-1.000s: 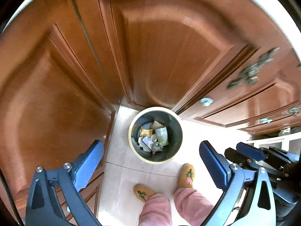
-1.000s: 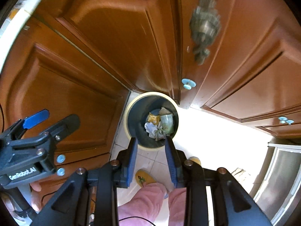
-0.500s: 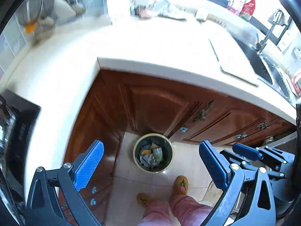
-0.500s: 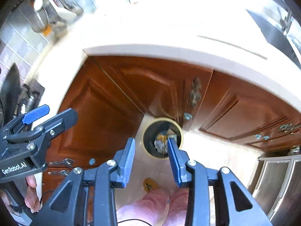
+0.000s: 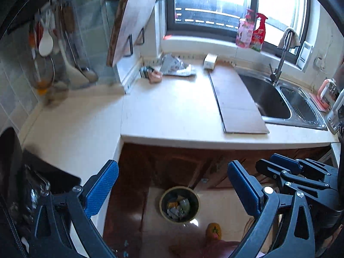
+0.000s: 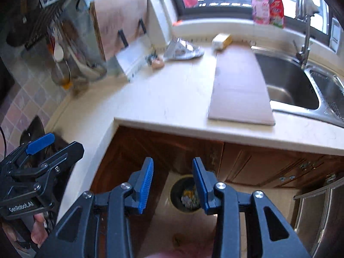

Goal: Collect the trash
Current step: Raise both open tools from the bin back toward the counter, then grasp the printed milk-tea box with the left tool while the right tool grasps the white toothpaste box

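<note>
A round bin point(image 5: 179, 204) with crumpled trash in it stands on the floor by the cabinet corner, far below both grippers. On the counter at the back lie a crumpled silvery wrapper point(image 5: 177, 66), a small pink scrap point(image 5: 155, 76), a small pale box point(image 5: 210, 61) and a flat cardboard sheet point(image 5: 236, 101). My left gripper point(image 5: 172, 185) is open wide and empty. My right gripper point(image 6: 173, 176) has nothing between its jaws, which are opening; past them I see the bin point(image 6: 186, 195). The wrapper point(image 6: 182, 50) and the cardboard sheet point(image 6: 239, 86) also show in the right wrist view.
A steel double sink point(image 5: 279, 99) with a faucet point(image 5: 281, 58) is at the right. Spray bottles point(image 5: 251, 30) stand on the sill. A board point(image 5: 129, 25) leans at the back; utensils point(image 5: 49, 43) hang on the left wall. A person's slipper point(image 5: 214, 231) is by the bin.
Both grippers have risen from just above the bin to above counter height, and the countertop, sink and window have come into view. The right jaws have widened.
</note>
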